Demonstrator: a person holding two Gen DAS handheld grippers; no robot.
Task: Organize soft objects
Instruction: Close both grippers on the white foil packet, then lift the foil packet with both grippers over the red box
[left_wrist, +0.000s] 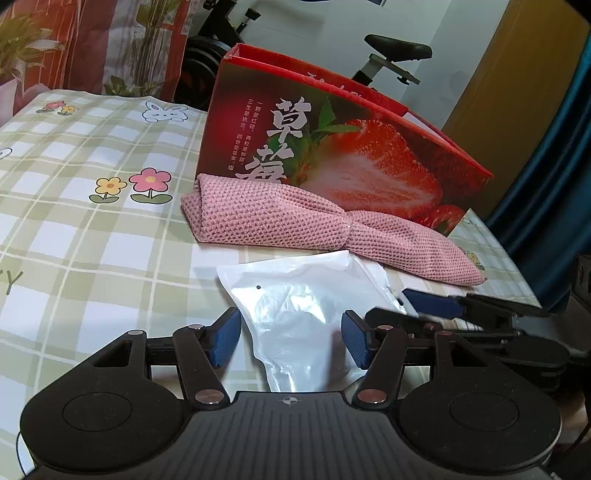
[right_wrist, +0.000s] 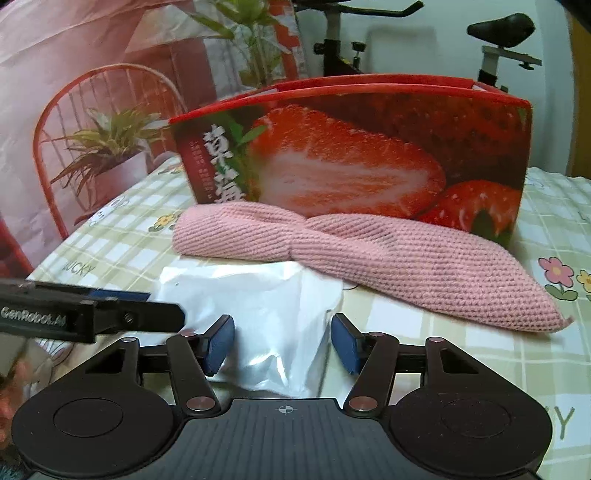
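Crinkly white plastic pouch (left_wrist: 295, 317) lies on my checked table (left_wrist: 92, 240), between both parted hand-held grippers, left (left_wrist: 291, 341) and right (right_wrist: 282, 341); neither pinches it. Beyond, a knitted pink cloth (left_wrist: 280, 221) rests against the glossy strawberry box (left_wrist: 332, 147).

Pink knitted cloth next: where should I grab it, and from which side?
Grip the pink knitted cloth at its pinched middle, where the bundle narrows most and should fit between the jaws. Come from above and the near side: the strawberry box stands right behind it, and the white plastic bag lies in front.
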